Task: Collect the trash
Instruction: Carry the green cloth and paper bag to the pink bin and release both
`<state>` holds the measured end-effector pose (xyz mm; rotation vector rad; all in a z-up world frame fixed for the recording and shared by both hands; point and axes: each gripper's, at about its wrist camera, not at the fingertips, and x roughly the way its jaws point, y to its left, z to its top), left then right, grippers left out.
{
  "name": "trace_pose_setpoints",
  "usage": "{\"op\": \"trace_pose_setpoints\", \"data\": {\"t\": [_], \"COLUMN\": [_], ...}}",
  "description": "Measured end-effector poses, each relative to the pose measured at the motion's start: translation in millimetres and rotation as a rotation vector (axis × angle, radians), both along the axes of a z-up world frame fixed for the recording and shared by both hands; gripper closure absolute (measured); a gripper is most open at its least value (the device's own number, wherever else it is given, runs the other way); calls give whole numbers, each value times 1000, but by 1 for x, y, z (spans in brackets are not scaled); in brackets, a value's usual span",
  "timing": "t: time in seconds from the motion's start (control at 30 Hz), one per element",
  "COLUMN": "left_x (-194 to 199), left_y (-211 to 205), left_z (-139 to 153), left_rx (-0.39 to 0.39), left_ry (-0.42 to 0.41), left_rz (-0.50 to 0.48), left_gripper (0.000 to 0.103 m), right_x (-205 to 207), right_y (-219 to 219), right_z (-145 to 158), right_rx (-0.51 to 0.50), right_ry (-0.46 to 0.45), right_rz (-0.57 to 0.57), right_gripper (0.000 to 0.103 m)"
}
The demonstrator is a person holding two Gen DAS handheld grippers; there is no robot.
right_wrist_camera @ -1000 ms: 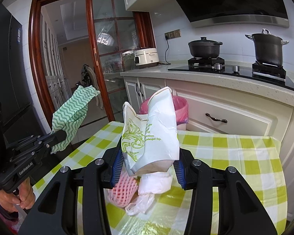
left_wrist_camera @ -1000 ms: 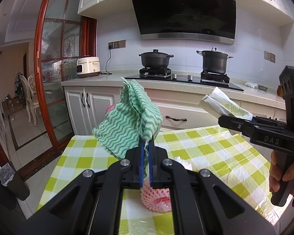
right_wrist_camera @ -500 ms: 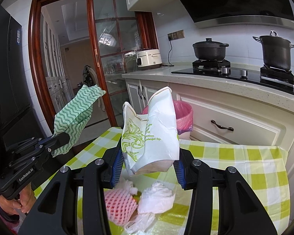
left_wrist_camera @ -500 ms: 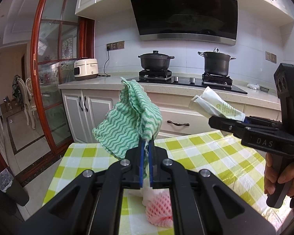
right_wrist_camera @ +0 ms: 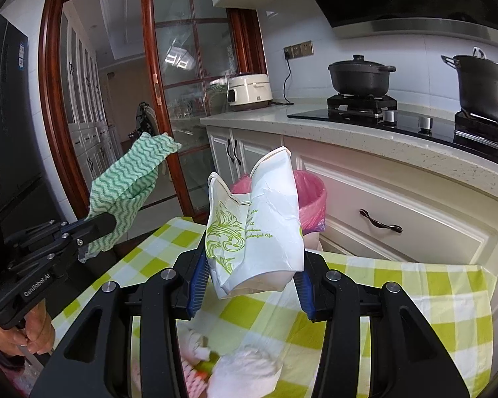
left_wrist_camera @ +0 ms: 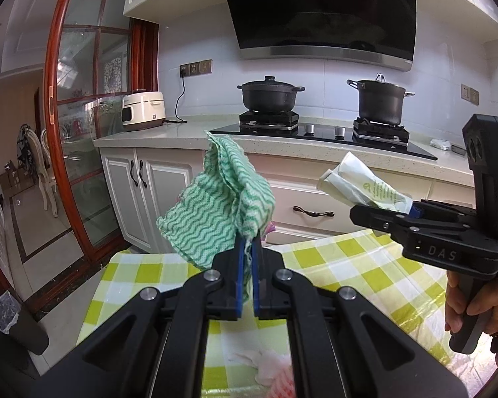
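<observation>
My left gripper [left_wrist_camera: 245,248] is shut on a green-and-white wavy cloth [left_wrist_camera: 219,212] that stands up above its blue pads. In the right wrist view that cloth [right_wrist_camera: 129,182] hangs from the left gripper [right_wrist_camera: 99,224] at the left. My right gripper [right_wrist_camera: 250,265] is shut on a white paper bag with green print [right_wrist_camera: 255,232], held upright between its blue pads. From the left wrist view the bag [left_wrist_camera: 358,182] sticks out of the right gripper [left_wrist_camera: 375,214] at the right. A bin with a pink liner [right_wrist_camera: 310,195] stands just past the table, partly hidden behind the bag.
A yellow-green checked tablecloth [right_wrist_camera: 398,285] covers the table below both grippers. Crumpled white tissue [right_wrist_camera: 249,364] and pink foam netting [left_wrist_camera: 282,384] lie on it near me. Beyond are white cabinets [left_wrist_camera: 315,205], a counter with two black pots [left_wrist_camera: 270,94] and a rice cooker [left_wrist_camera: 142,111].
Both grippers have moved forward over the table toward the cabinets, carrying the cloth and the bag. The tissue and netting have slid toward the bottom of both views.
</observation>
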<state>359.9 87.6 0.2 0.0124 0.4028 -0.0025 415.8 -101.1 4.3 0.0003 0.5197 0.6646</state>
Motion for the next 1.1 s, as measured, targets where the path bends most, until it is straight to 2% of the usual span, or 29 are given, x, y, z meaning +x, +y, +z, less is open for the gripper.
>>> {"op": "trace_pose_setpoints", "data": {"t": [0.37, 0.67, 0.93, 1.1], "left_x": [81, 179, 261, 298], "left_y": [16, 47, 78, 88], "left_z": [-9, -19, -33, -47], "left_rx": [14, 11, -89, -93], "left_ry": [20, 56, 100, 117], "left_rz": [-28, -51, -38, -34], "left_gripper": [99, 99, 99, 96], "right_x": [83, 174, 243, 267], "right_y": [21, 42, 67, 80], "right_z": [-20, -35, -54, -67], "right_rx": [-19, -32, -15, -7], "right_ry": [31, 63, 116, 130], "right_rz": [12, 32, 27, 42], "right_gripper": [59, 59, 59, 58]}}
